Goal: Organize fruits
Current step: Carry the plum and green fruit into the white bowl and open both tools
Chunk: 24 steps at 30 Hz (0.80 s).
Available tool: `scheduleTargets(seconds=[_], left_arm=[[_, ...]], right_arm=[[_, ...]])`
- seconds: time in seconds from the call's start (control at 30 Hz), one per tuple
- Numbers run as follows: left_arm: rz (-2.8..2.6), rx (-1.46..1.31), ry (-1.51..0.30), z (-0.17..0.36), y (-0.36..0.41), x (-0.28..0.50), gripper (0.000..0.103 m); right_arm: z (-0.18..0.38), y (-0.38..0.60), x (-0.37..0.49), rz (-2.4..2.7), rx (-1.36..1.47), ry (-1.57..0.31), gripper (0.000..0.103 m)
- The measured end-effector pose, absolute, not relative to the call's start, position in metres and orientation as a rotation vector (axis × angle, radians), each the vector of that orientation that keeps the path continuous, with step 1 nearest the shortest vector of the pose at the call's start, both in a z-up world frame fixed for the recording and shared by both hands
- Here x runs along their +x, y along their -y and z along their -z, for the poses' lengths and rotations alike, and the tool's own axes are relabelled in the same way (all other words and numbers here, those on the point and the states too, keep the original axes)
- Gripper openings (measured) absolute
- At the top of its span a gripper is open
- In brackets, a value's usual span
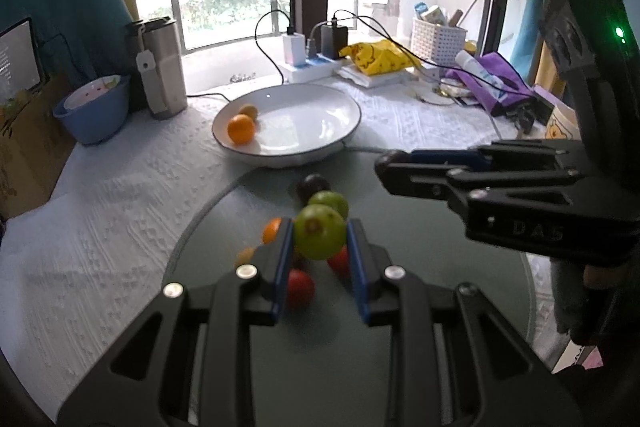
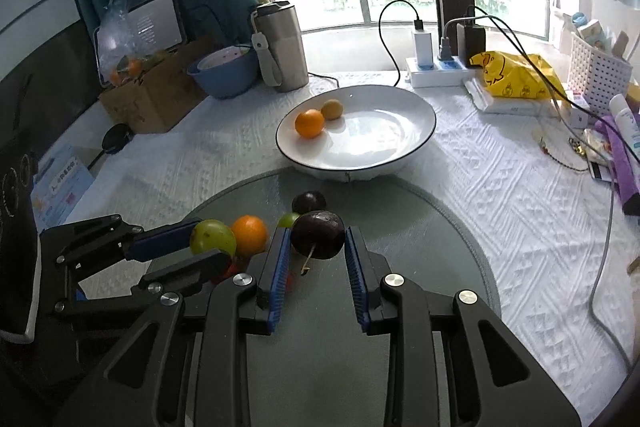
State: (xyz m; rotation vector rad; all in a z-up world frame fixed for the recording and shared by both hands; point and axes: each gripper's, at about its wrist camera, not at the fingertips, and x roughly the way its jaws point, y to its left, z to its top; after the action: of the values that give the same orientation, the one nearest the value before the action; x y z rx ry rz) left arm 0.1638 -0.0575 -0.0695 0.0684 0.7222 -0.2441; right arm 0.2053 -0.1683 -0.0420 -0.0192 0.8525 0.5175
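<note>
Gripping a green fruit mid-frame with left gripper jaws clenched; right gripper jaws grasping a dark plum. Risking collision near the white plate above centre, or a smooth fruit slipping onto the tabletop.

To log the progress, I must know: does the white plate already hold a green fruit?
No. The white plate holds only an orange fruit and a yellowish fruit; one green fruit sits in the left claw.
</note>
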Motion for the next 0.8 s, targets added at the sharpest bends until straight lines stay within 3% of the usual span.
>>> scheduleTargets(seconds=[0.8], left_arm=[[0.249, 0.033, -0.695, 0.057, 0.040, 0.249, 0.028]], right_arm=[[0.037, 0.173, 0.265, -0.475, -0.025, -0.828, 0.030]])
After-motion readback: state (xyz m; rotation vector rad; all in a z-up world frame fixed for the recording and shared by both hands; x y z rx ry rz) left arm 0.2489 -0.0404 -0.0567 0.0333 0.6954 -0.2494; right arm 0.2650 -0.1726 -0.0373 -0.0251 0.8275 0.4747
